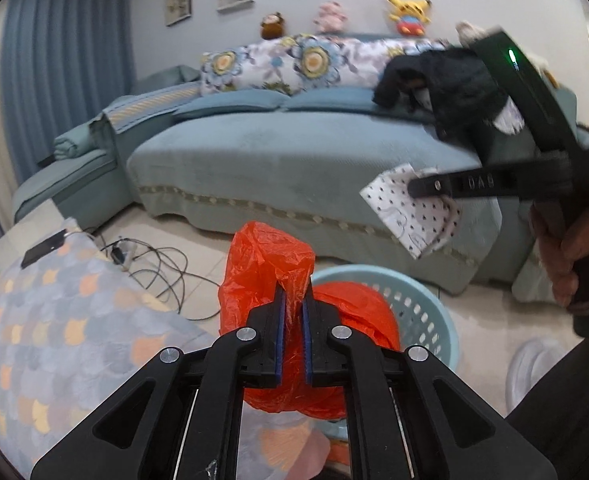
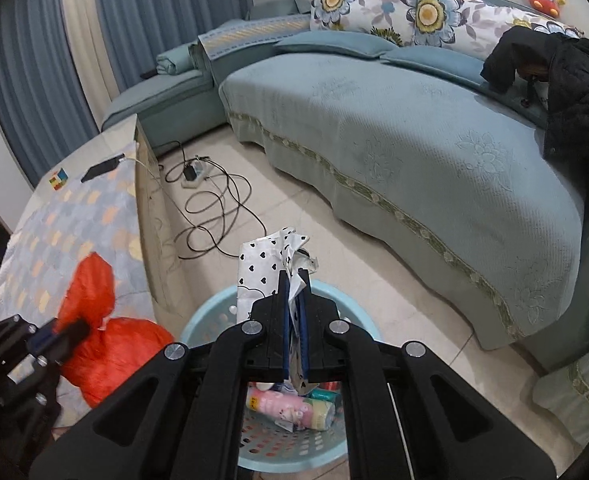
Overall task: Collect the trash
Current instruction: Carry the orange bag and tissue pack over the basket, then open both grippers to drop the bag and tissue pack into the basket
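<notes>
1. Your left claw [image 1: 293, 300] was clamped on the knotted neck of the red plastic bag [image 1: 270, 264]. In the right wrist view the same claw [image 2: 80, 326] pinched that bag [image 2: 106, 344] from the left, with the bag's bulk hanging at the table [image 2: 74, 220] edge, just beside the bin.
2. Your right claw [image 2: 293, 280] was closed on a crumpled white wrapper with black hearts [image 2: 266, 264], held right over the light blue perforated bin [image 2: 210, 320].
3. From the left wrist view, the right claw [image 1: 418, 186] held that wrapper [image 1: 410, 208] above the bin [image 1: 422, 312], in front of the sofa [image 1: 294, 152].
4. Bin already had trash at the bottom: a pink pack [image 2: 278, 404] and a teal roll [image 2: 326, 394].
5. Table carried a patterned cloth [image 2: 54, 232], a phone [image 2: 102, 168] and a small cube [image 2: 58, 179].
6. Cables [image 2: 214, 200] lay loose on the floor between table and sofa.
</notes>
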A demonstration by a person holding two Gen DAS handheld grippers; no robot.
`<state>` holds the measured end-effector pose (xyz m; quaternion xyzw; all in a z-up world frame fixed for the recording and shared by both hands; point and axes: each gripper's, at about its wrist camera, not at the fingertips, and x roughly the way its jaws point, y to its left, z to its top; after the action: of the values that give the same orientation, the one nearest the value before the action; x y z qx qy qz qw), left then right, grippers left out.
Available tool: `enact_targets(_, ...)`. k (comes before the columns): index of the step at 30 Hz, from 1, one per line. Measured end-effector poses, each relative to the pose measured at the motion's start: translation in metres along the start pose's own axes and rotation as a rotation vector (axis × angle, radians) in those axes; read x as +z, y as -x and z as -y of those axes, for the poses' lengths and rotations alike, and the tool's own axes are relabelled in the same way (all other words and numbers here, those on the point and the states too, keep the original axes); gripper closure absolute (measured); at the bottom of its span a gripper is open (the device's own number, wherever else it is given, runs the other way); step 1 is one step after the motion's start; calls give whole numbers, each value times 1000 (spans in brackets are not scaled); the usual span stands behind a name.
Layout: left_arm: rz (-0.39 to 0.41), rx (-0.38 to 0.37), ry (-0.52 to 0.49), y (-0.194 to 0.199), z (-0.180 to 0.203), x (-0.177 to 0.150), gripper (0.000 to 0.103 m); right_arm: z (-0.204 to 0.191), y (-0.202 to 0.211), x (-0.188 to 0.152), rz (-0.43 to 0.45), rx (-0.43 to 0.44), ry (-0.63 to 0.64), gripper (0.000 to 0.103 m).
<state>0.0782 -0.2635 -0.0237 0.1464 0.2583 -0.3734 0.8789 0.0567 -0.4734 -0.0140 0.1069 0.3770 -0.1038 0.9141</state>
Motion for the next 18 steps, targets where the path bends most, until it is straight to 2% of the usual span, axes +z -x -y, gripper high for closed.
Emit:
enact_targets(3, -37, -7, 7, -13, 1, -4, 94, 1, 0, -1, -3, 2, 5, 100)
enact_targets(5, -70, -27, 23, -20, 1, -7, 88, 3, 0, 0, -7, 9, -1, 99)
enact_targets(11, -69, -42, 5, -22, 9, -10, 86, 3, -4, -3, -42, 10, 6, 97)
enact_targets(13, -63, -43, 7, -20, 9, -9, 80, 4, -6, -5, -55, 15, 0, 90)
enact_targets(15, -59, -45, 17, -17, 7, -8, 72, 6, -8, -6, -62, 22, -3, 68)
enact_targets(17, -57, -56, 26, -13, 5, -8, 67, 6, -6, -6, -54, 19, -12, 53)
enact_targets(18, -54, -54, 26, -11, 4, -7, 66, 7, -4, -5, -47, 20, -20, 53)
